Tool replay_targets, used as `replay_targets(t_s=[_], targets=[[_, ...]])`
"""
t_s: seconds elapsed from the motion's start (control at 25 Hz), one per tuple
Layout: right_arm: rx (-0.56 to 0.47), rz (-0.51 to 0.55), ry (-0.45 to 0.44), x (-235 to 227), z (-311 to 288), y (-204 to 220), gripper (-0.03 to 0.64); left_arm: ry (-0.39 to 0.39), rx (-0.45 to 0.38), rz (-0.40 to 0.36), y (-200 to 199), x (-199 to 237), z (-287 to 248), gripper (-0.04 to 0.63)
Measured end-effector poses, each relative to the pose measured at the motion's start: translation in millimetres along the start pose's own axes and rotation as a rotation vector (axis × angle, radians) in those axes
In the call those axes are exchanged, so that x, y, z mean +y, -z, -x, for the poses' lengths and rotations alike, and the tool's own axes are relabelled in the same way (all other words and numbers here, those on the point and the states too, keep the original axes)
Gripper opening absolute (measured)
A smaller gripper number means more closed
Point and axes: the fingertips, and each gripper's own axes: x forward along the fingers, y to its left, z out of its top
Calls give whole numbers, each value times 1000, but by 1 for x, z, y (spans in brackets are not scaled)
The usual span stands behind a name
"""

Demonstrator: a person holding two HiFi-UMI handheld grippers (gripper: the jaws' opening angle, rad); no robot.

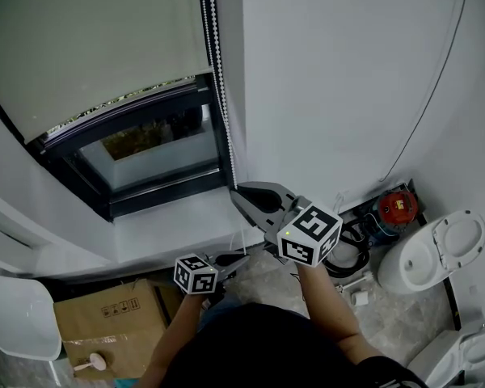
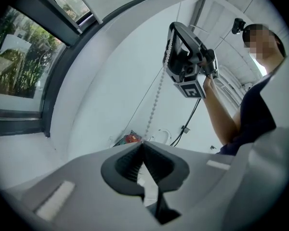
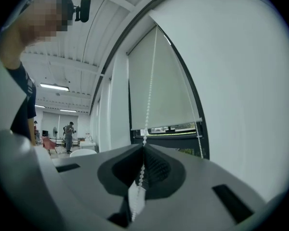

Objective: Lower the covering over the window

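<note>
The pale roller blind (image 1: 89, 47) covers the upper part of the dark-framed window (image 1: 145, 156), and glass shows below its bottom bar. A white bead chain (image 1: 219, 71) hangs along the window's right edge. My right gripper (image 1: 234, 189) is shut on this chain beside the window's lower right corner. In the right gripper view the chain (image 3: 147, 105) rises from the closed jaws (image 3: 143, 146) toward the blind (image 3: 159, 81). My left gripper (image 1: 241, 258) is lower down, with its jaws (image 2: 143, 143) shut on the same chain (image 2: 156, 95), which runs up to the right gripper (image 2: 169, 52).
A white sill (image 1: 170, 225) lies under the window. On the floor are a cardboard box (image 1: 113, 322), a white seat (image 1: 16, 314), a toilet (image 1: 436, 253), a red device (image 1: 398, 208) and black cables (image 1: 352, 245). A second chain strand (image 3: 198, 138) hangs near the blind's right edge.
</note>
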Motion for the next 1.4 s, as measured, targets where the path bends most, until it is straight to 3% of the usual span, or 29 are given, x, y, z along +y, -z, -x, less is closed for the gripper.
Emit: replay_targets(t_s=[0.16,0.4,0.6,0.72,0.8,1.0,1.12,1.2,1.28,1.4], targets=[[-8,-2,7,-6,3,1,14,-25,-17,-18,-1,0,2,14],[-15,-35,-30,-3,-1,3,12,3,-22,-26,2,-6,6,14],[151,-21,-61,1,-11,53,12,18,67,-48,26,-10,5,14],[104,-94,-85,6,-8,57,12,40,45,-2,33,-15,8,14],[114,-75,-85,2,-12,56,12,45,27,11,31,-13,12,14],[293,-7,-56,0,-22,97,12,47,13,15,30,-3,36,14],[237,-96,-48,1,-17,102,12,32,-48,48,22,4,52,14],[259,-103,-56,-2,-21,105,12,30,-69,50,15,6,59,14],[314,-102,-59,-4,-25,117,12,37,-58,45,15,5,63,14],[299,-187,-57,1,-25,124,12,68,-11,38,19,0,76,14]])
